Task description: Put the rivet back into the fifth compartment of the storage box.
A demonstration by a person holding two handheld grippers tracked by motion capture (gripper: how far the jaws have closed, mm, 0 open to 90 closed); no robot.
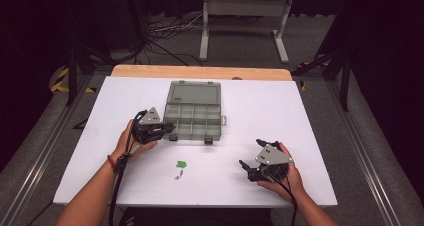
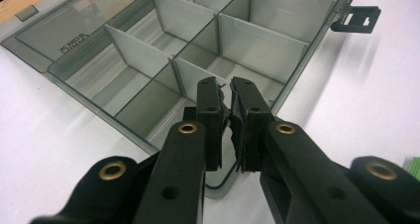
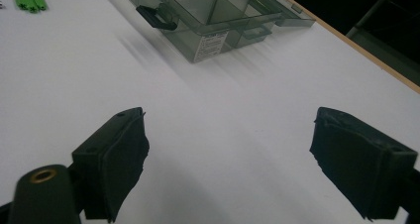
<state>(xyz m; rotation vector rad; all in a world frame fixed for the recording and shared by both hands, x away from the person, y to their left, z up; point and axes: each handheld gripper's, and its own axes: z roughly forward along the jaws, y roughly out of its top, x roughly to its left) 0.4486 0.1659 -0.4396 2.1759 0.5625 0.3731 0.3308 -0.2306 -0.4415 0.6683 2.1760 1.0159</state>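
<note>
Over the white desk (image 1: 280, 106) the right hand-held gripper (image 1: 251, 156) hangs with jaws spread wide, empty. The left hand-held gripper (image 2: 226, 92) is nearly shut at the near wall of the open compartment box (image 1: 194, 117); whether it pinches anything I cannot tell. Between the two lies a green piece (image 1: 181, 163). Beyond the box, the desk's wooden edge (image 1: 200, 72), then dark floor with cables (image 1: 165, 36) and a white frame (image 1: 245, 23).

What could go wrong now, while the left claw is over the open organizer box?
1. The left claw seems to pinch something tiny above the organizer box; the item could slip into the wrong compartment.
2. A push might shift the light box.
3. The green piece near the table's front could be swept off.
</note>
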